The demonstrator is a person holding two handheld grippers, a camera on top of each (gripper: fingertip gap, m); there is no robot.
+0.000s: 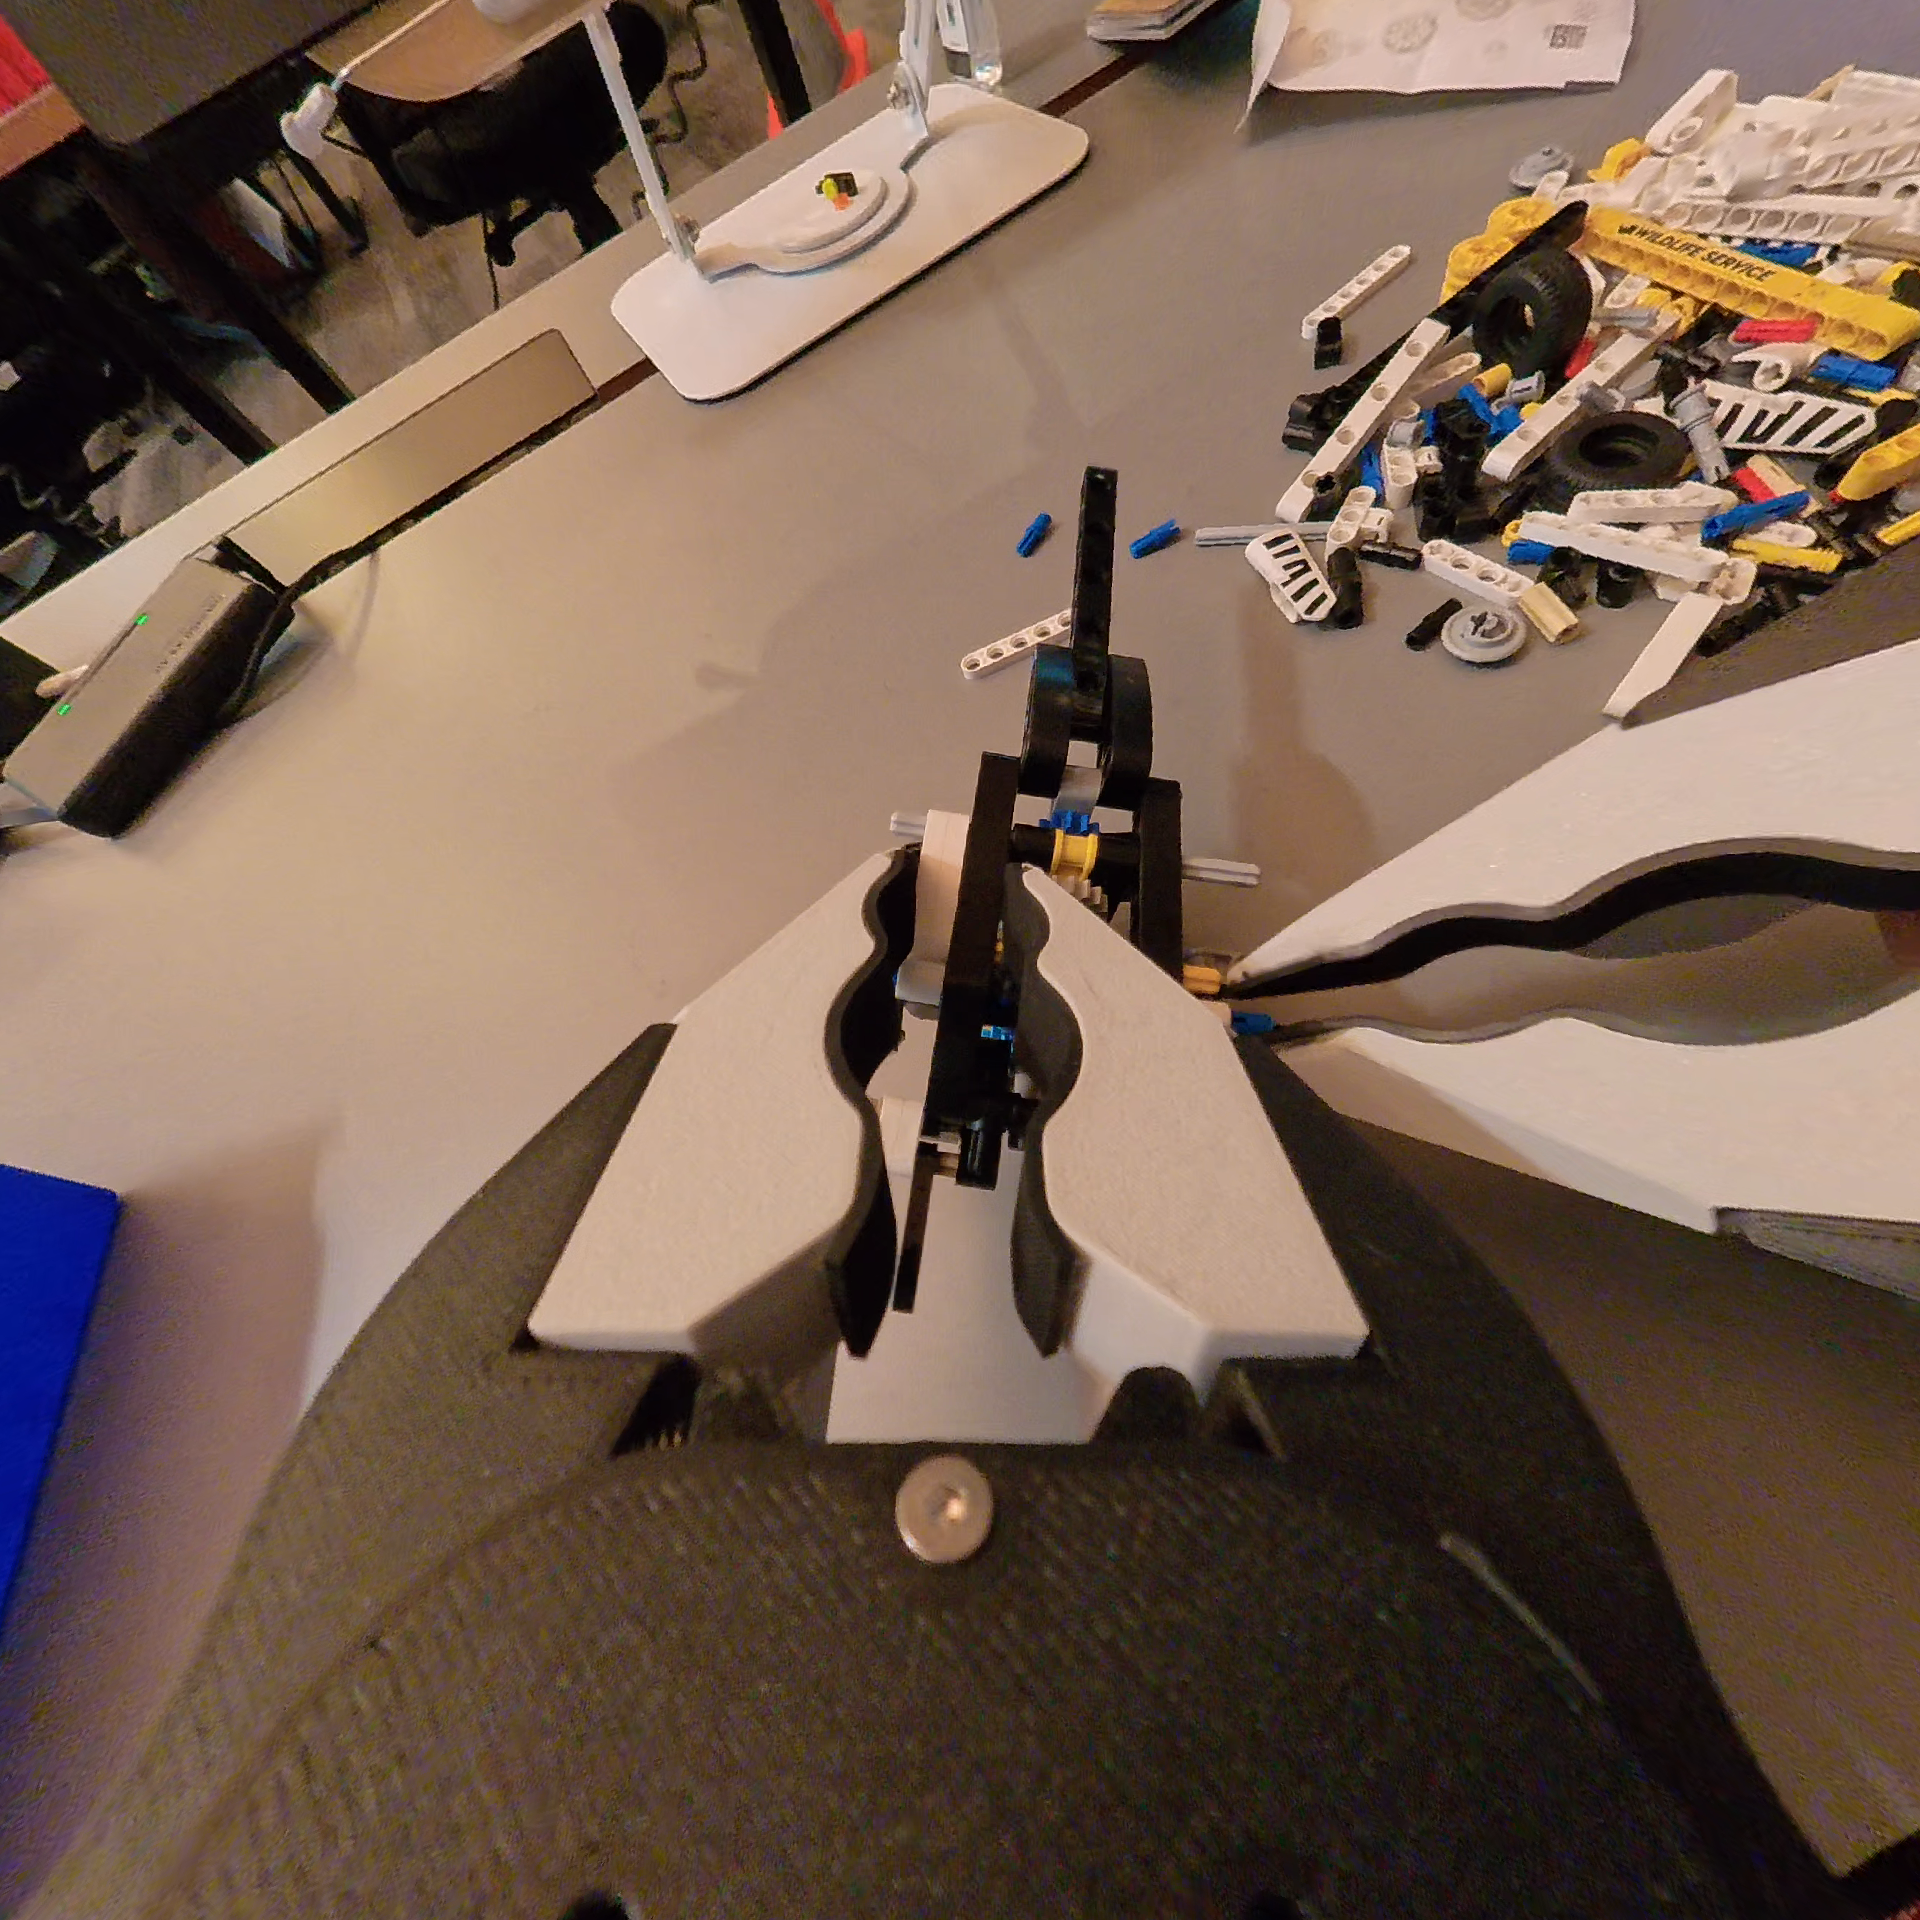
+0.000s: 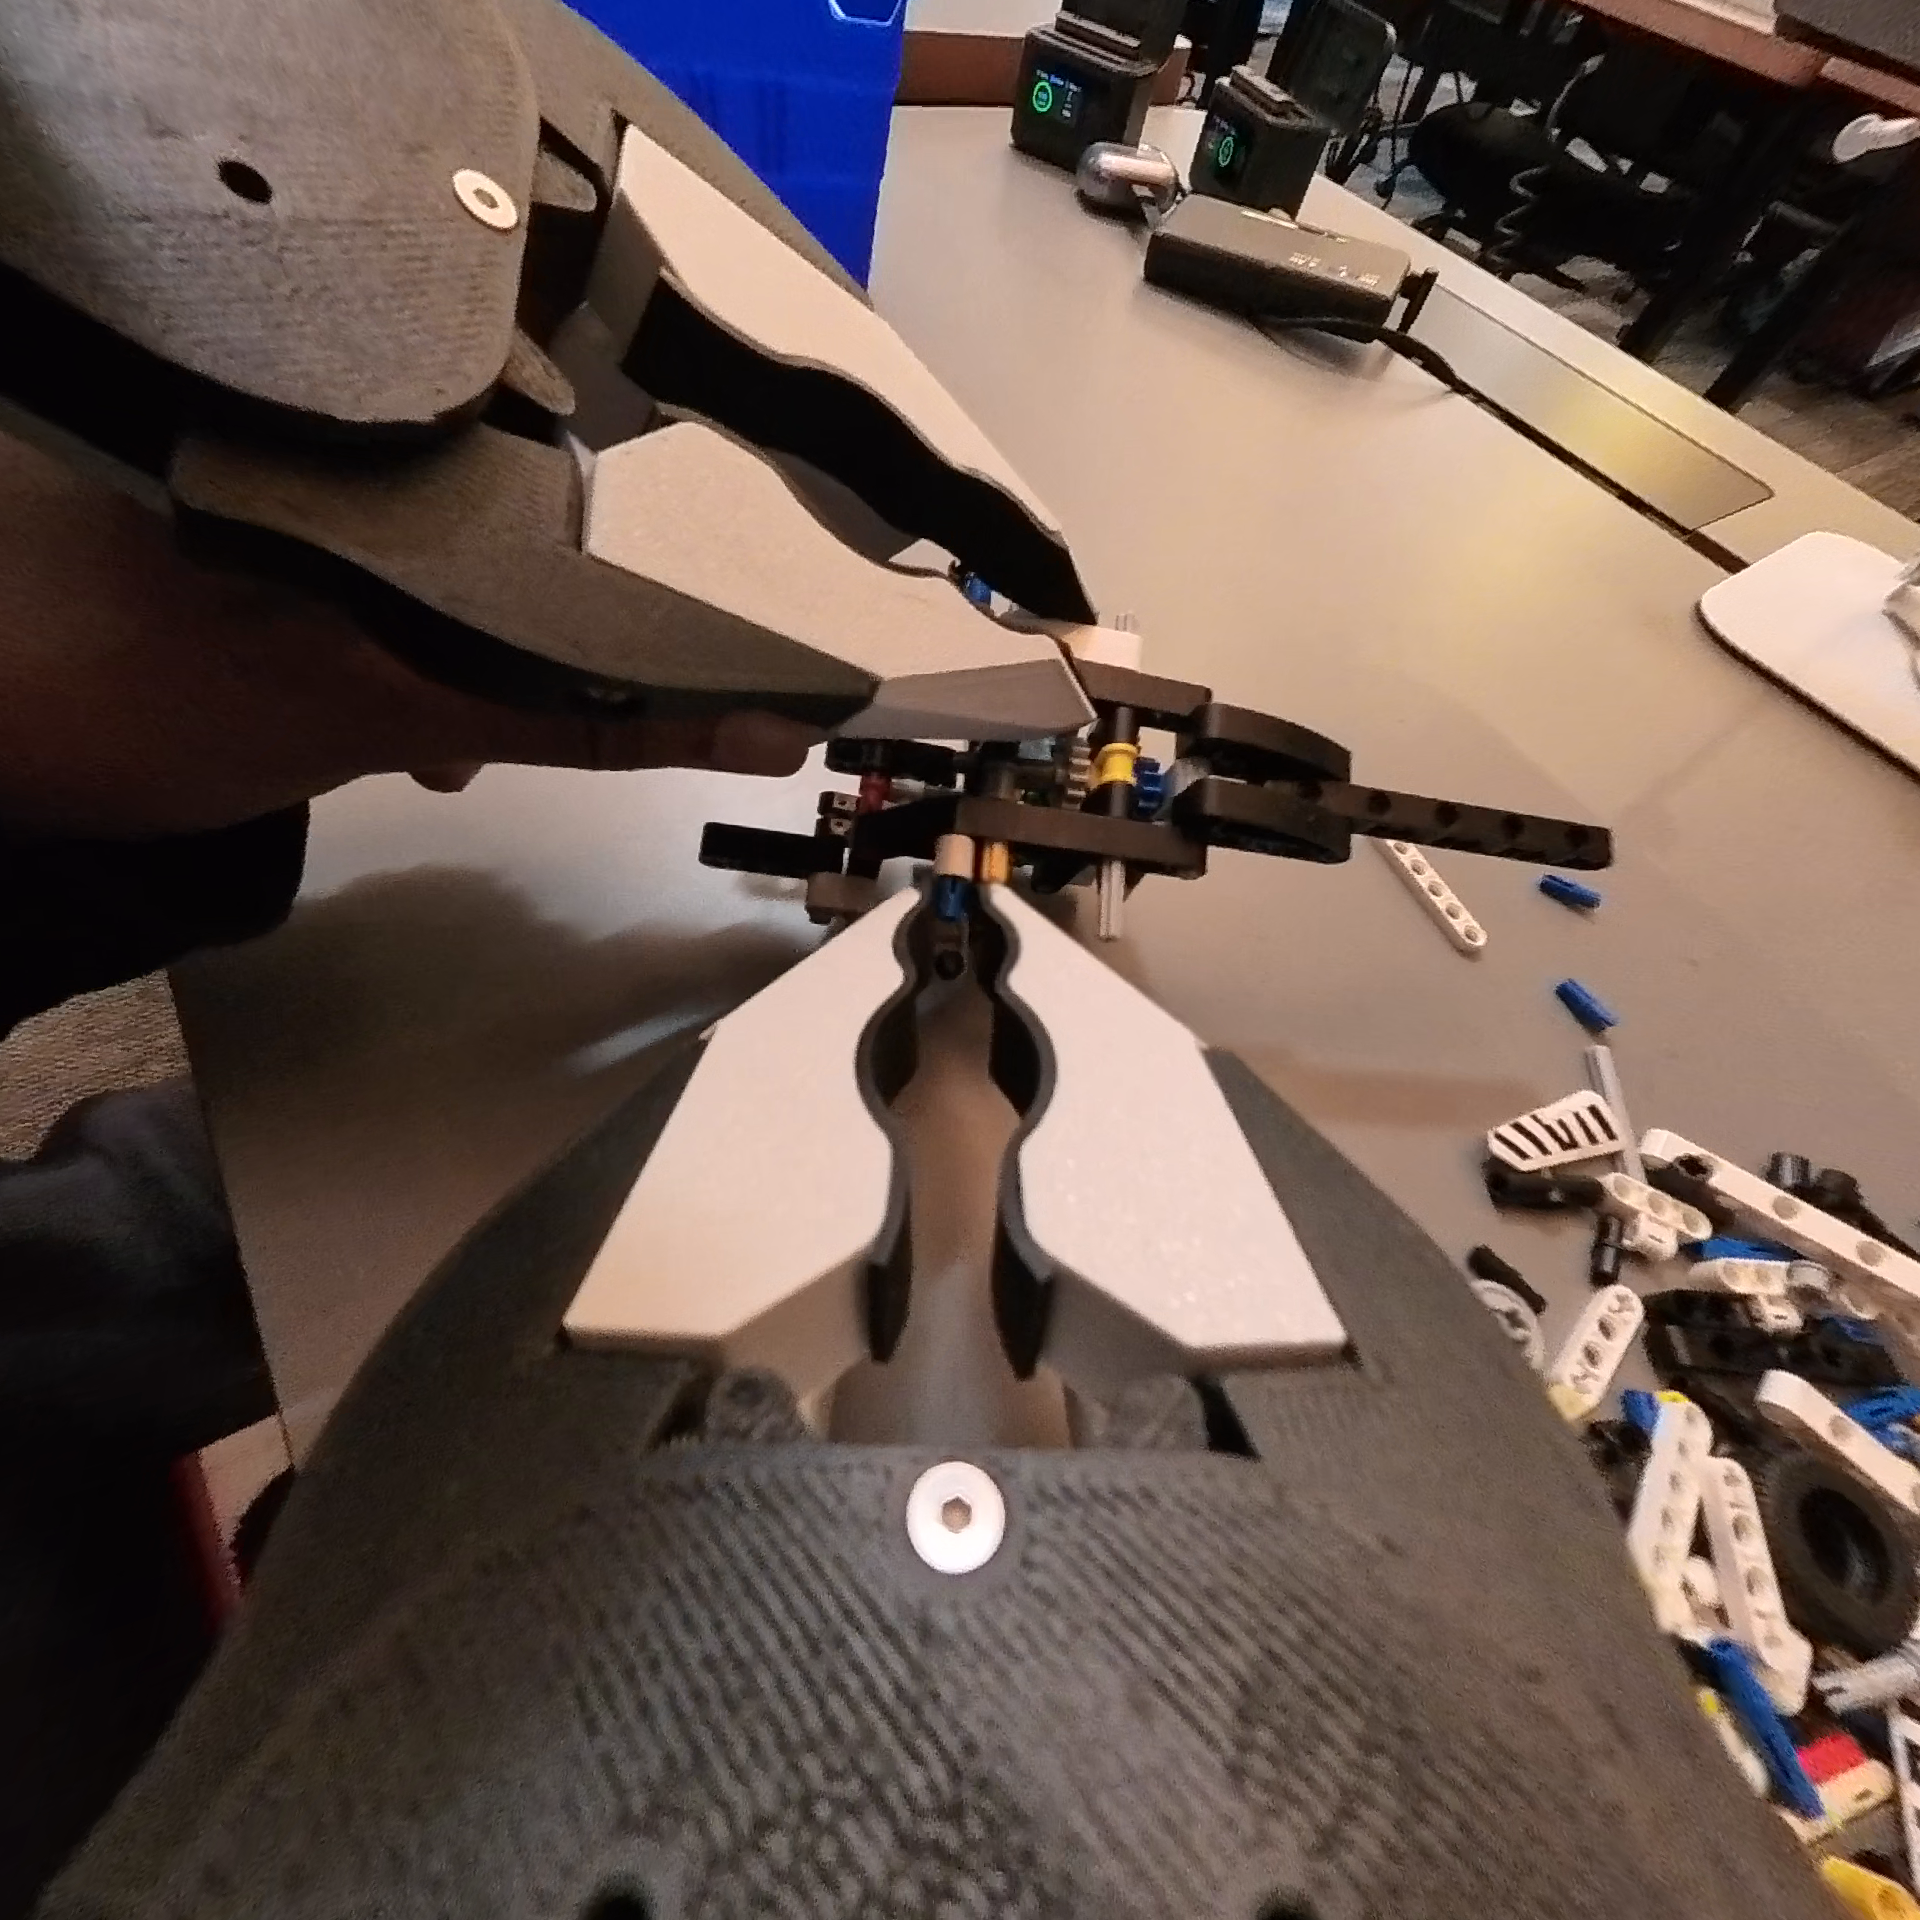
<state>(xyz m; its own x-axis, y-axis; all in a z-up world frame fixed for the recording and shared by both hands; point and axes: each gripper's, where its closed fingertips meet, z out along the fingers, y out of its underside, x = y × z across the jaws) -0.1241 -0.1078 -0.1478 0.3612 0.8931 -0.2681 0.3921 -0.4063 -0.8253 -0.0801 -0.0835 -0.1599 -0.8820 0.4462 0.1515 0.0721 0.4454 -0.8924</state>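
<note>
My left gripper is shut on a black beam-and-gear assembly and holds it above the grey table. A long black beam sticks out ahead of it. The right wrist view shows the assembly lying flat in the left gripper. My right gripper is shut on a small blue pin at the assembly's side, next to a white and a yellow bush. In the left wrist view the right gripper comes in from the right with the blue pin at its tips.
A pile of white, yellow, black and blue building parts lies at the right, also in the right wrist view. Two loose blue pins and a white beam lie ahead. A white lamp base and a black box stand farther off. Left tips to right tips: about 5 cm. My left tips are roughly 40 cm from the white lamp base.
</note>
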